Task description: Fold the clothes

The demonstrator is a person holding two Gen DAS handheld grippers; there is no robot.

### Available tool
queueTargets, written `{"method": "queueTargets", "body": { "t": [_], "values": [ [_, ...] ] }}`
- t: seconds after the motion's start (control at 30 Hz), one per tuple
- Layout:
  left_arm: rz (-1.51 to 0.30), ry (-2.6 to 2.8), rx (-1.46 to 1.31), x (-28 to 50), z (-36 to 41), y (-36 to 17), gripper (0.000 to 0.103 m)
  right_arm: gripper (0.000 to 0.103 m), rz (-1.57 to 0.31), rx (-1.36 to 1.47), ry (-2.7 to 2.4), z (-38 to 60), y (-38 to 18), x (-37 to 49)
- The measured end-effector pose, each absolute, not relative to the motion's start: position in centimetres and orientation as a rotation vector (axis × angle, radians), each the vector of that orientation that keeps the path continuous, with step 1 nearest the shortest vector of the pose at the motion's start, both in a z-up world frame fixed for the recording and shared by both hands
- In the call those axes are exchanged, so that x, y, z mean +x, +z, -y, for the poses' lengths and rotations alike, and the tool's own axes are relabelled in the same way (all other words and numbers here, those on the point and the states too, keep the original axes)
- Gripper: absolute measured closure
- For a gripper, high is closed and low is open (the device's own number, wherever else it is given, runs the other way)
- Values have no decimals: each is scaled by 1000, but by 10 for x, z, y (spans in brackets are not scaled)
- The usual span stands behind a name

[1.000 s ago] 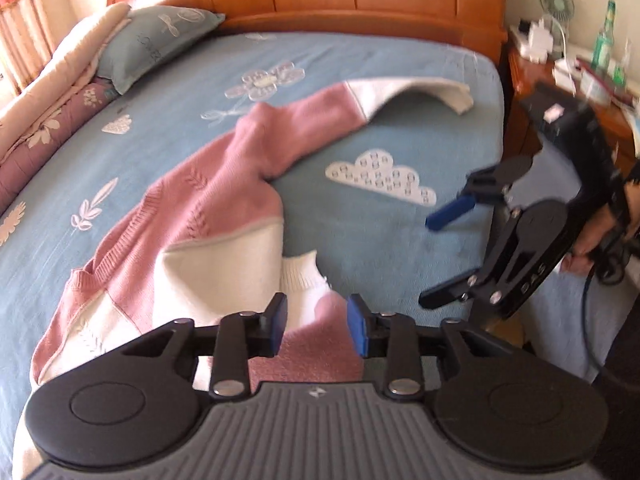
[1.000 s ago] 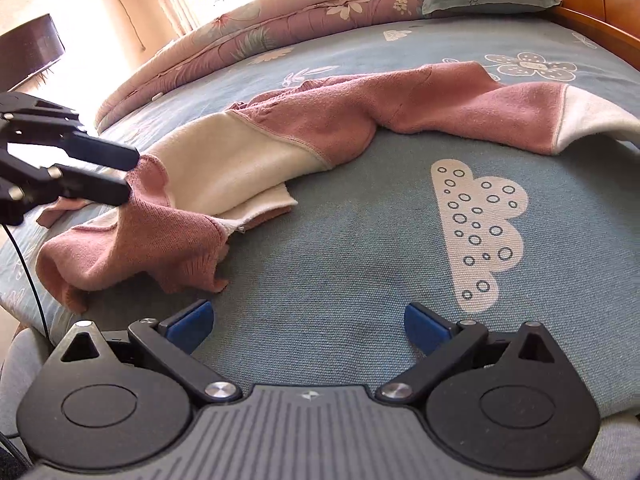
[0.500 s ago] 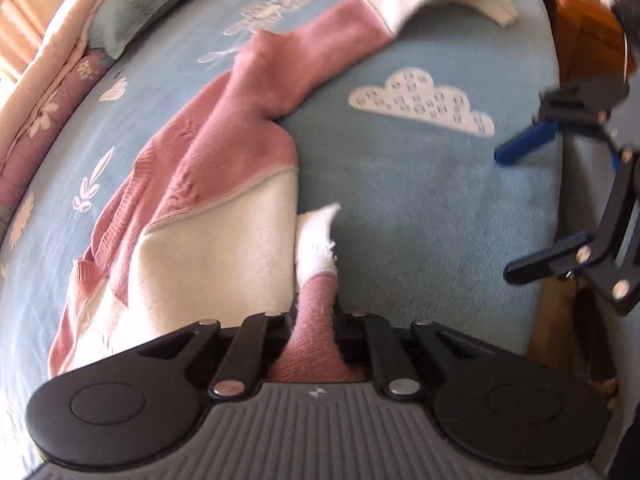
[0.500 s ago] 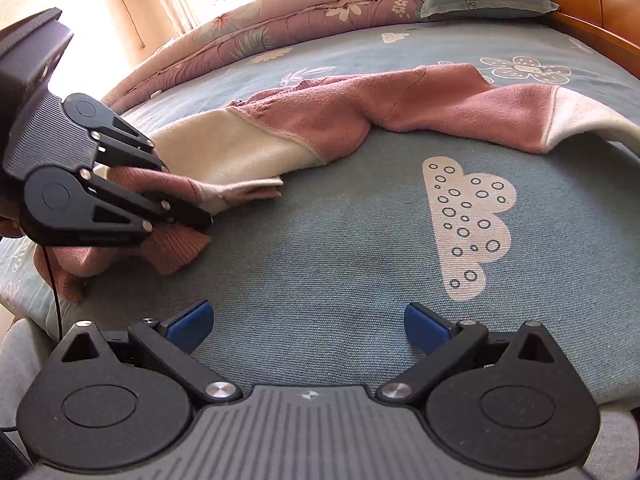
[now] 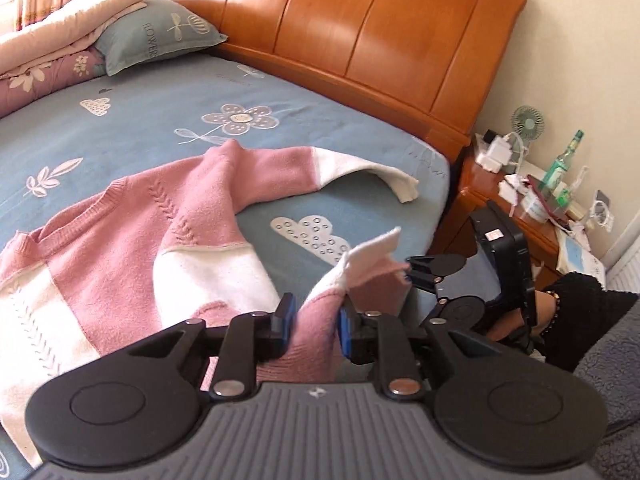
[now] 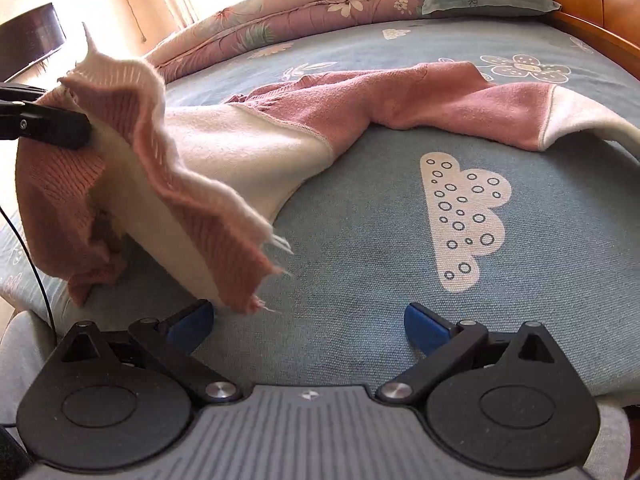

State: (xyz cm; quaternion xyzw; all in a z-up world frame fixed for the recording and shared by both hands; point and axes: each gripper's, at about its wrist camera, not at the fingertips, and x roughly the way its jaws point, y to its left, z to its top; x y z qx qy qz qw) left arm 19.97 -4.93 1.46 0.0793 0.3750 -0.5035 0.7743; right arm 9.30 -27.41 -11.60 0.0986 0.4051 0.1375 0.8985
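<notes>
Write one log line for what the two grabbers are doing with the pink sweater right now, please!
left gripper: jaws just reopened some, sweater sleeve between them, lifted | right gripper: open, empty, over bed sheet | fold: not yet done

Sweater (image 5: 132, 248): pink and cream blocks, leaf-stitch rows in the knit. Bed sheet (image 6: 360, 280) ahead of right gripper (image 6: 306, 322): blue-grey, white dotted clouds, flowers, leaves. Gripper pads (image 6: 420, 326): blue on black. Headboard (image 5: 360, 28): orange-brown wood. Pillow (image 5: 156, 36): grey-blue, flower print.

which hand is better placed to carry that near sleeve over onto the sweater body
Left. The left gripper has the raised sleeve between its fingers; the right gripper is open and holds nothing.
</notes>
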Motion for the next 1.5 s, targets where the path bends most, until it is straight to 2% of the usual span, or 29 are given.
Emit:
{"method": "queueTargets", "body": {
  "t": [0.03,0.07,0.1,0.13,0.27,0.47,0.6,0.77,0.87,1.03,1.17,1.3,1.5],
  "values": [
    [-790,-1117,158,196,46,19,68,0,-844,192,290,276,-115,90],
    [-767,-1139,149,193,44,23,54,0,-850,180,292,278,-114,87],
    [-744,-1147,154,190,42,28,46,0,-856,170,291,281,-113,84],
    [-724,-1138,166,188,40,32,45,0,-861,166,292,283,-111,81],
    [-707,-1047,173,193,33,33,43,0,-850,184,308,295,-103,73],
    [-813,-836,63,223,17,6,35,0,-782,205,347,308,-83,69],
    [-873,-695,8,240,7,-18,34,0,-738,291,358,319,-76,84],
    [-891,-613,-29,246,0,-34,33,0,-724,547,355,346,-87,136],
    [-879,-598,-50,244,-1,-41,29,0,-729,718,335,364,-105,177],
    [-852,-560,-78,244,2,-50,28,0,-749,917,242,381,-138,238],
    [-834,-523,-162,248,-1,-56,28,0,-713,871,200,374,-139,269],
    [-826,-507,-194,251,-1,-61,28,0,-597,826,167,378,-142,288],
    [-821,-513,-186,248,-4,-65,28,0,-506,851,145,387,-150,282]
  ]
}}
